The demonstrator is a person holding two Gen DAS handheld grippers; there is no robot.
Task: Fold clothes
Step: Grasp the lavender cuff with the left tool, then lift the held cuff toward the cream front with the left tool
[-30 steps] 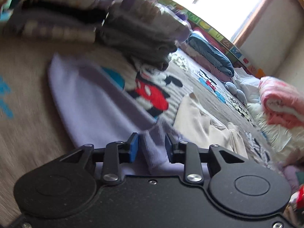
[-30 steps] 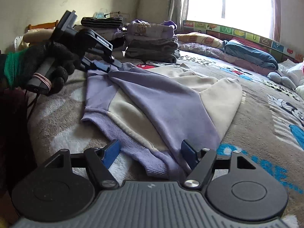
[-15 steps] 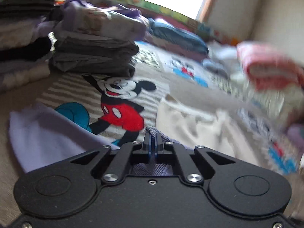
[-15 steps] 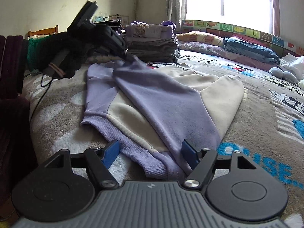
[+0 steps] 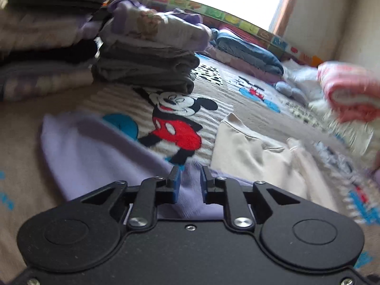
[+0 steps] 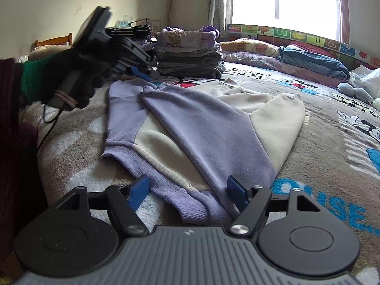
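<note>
Right now the left gripper point(image 5: 190, 182) is opening, its blue pads parting around a lilac fold of the sweatshirt point(image 6: 190, 128) at bottom centre of the left wrist view, no longer pinching it. From the right wrist view that gripper sits in the upper left, held by a gloved hand point(image 6: 78, 76), just above the sleeve cuff point(image 6: 148, 89). The right gripper point(image 6: 187, 191) stands wide, unclenched, straddling the ribbed hem point(image 6: 163, 187) at lower centre without pressing it. The lilac-and-cream garment lies flat on the cartoon-print blanket point(image 6: 332, 156), its long axis running from the hem by the right gripper up toward the folded stacks point(image 6: 190, 57). The folded sleeve crosses it diagonally. For lifting the hem, the right gripper looks nearer.
</note>
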